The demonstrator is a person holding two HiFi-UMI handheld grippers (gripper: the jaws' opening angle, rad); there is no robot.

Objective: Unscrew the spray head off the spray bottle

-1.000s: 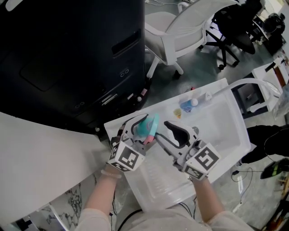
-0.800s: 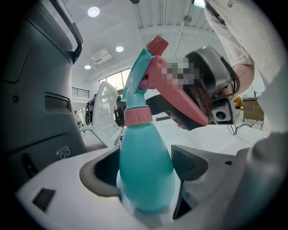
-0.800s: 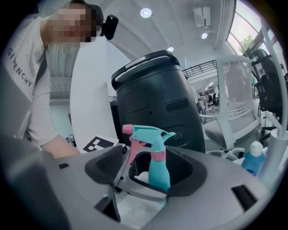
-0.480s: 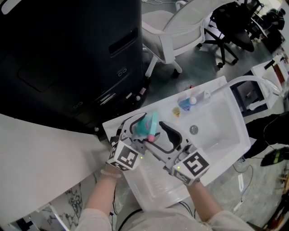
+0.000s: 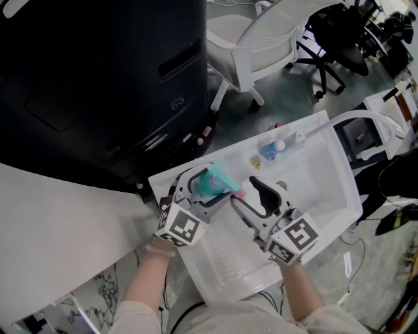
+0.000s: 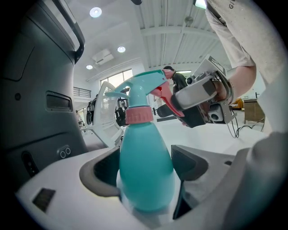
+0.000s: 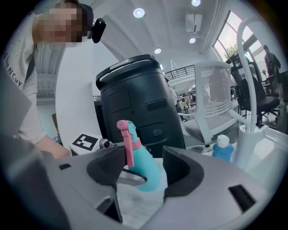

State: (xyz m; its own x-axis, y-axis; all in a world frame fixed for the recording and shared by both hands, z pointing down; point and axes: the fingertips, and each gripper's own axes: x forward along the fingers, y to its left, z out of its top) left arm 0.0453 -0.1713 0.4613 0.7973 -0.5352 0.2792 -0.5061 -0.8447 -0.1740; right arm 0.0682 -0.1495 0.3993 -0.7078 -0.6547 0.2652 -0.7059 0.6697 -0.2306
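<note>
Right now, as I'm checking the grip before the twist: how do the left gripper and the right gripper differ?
The left gripper is clamped on the belly of the spray bottle; the right gripper holds nothing. The left gripper's jaws press the bottle; the right gripper's stand apart, having just closed a little, with the spray head in their gap, ungripped. Both carry a marker cube and hang over the white sink.

White office chair [image 5: 261,39], black chair [image 5: 336,45], grey floor [image 5: 287,107]; round ceiling lights [image 7: 138,12]; window [image 7: 231,42].
</note>
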